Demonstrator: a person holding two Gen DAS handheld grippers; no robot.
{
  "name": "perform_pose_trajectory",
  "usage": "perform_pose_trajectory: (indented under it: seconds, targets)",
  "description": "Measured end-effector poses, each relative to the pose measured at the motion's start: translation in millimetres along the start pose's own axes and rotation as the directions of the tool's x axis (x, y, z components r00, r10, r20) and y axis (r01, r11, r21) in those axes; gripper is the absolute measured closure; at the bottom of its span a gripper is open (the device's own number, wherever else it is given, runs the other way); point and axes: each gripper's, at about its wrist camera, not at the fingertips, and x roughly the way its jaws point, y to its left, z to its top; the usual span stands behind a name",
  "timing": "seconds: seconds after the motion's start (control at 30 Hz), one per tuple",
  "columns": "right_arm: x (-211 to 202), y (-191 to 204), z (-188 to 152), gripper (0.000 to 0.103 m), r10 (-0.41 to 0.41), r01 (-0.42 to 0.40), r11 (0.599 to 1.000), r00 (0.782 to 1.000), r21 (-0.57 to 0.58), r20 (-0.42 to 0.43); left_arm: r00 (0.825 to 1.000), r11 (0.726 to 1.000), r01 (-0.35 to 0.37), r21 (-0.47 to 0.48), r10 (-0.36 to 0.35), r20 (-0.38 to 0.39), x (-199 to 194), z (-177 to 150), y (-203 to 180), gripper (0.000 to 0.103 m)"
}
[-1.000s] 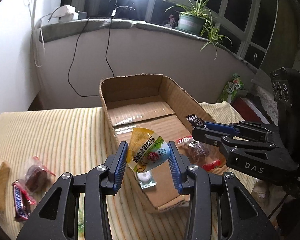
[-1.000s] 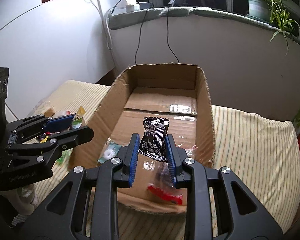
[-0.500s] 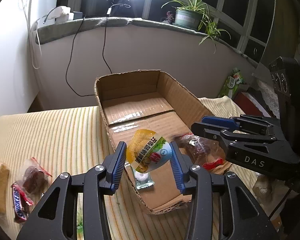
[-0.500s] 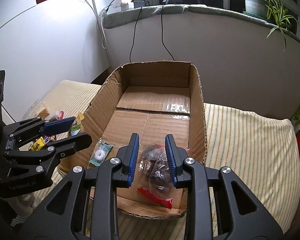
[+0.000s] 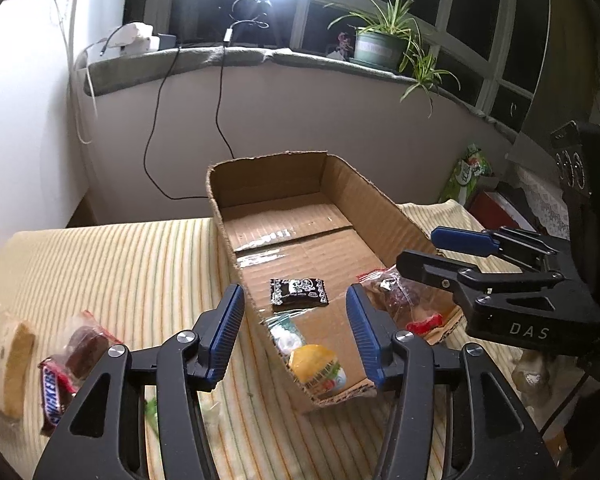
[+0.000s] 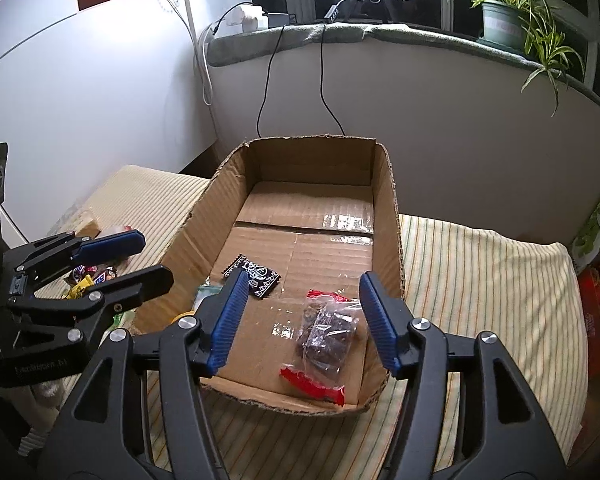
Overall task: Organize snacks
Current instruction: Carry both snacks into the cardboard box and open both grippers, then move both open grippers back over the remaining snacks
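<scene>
A: While both jaws have just been opening, we note left gripper (image 5: 296, 332) and right gripper (image 6: 302, 314) spread, nothing pinched.

B: We log yellow packet (image 5: 318, 368) and black packet (image 6: 254, 276) in the box (image 6: 390, 216), near end.

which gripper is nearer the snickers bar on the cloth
Left. The left gripper hangs over the box's near-left corner, beside the Snickers bar; the right gripper is over the box's far side.

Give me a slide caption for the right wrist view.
Open right hand-held gripper above cardboard box holding dropped snacks.
</scene>
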Motion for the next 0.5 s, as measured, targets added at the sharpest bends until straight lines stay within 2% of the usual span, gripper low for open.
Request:
perform_pose_trajectory:
  seconds: [0.23,0.4,0.5]
  targets:
    - [-16,12,-3,0.042,0.01,-0.01,1.0,1.0,-0.009,0.024,0.997,0.999,-0.033,0.021,0.031,0.068,-27,-12,2,0.051]
    - [-25,27,-7,0.042,0.028,-0.027,0.999,0.999,-0.027,0.035,0.998,1.0,-0.019,-0.004,0.019,0.064,-43,-24,7,0.051]
    - [-31,37,-12,0.041,0.047,-0.045,0.998,0.998,-0.036,0.041,0.998,0.999,-0.034,-0.005,0.034,0.057,-54,-33,12,0.051]
